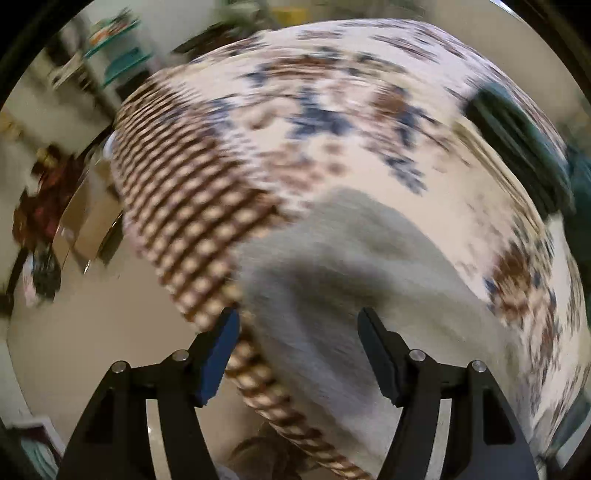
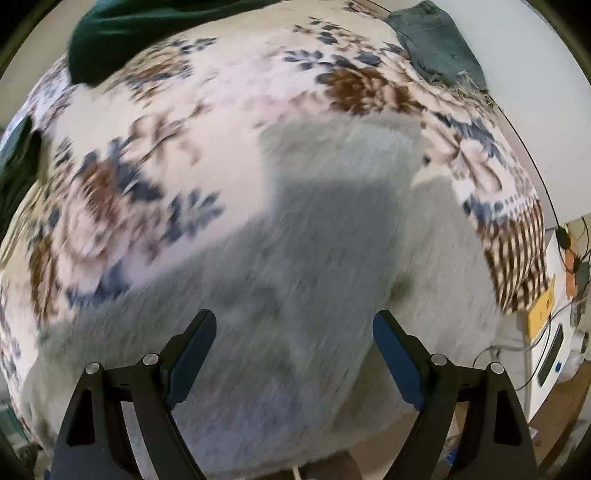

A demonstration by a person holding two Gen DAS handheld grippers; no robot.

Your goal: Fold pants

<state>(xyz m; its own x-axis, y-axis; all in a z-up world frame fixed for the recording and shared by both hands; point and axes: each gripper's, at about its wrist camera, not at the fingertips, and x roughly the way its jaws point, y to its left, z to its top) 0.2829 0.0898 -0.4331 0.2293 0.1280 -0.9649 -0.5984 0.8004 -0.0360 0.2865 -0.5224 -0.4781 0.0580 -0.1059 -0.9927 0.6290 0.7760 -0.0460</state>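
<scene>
Light grey pants [image 1: 362,280] lie spread on a flower-patterned cloth [image 1: 332,92] that covers a table or bed. In the left wrist view my left gripper [image 1: 298,325] hangs open above the pants near the cloth's brown checked border, with nothing pinched between its fingers. In the right wrist view the pants [image 2: 332,258] fill the middle and lower part of the picture. My right gripper [image 2: 294,325] points down over them, jaws wide apart and empty. Both pictures are blurred by motion.
A dark green garment [image 2: 147,33] lies at the far edge of the cloth [image 2: 184,129], and folded grey-blue jeans [image 2: 436,44] sit at the far right. White devices with cables [image 2: 554,314] stand off the right side. Shelves [image 1: 110,48] and clutter line the floor at left.
</scene>
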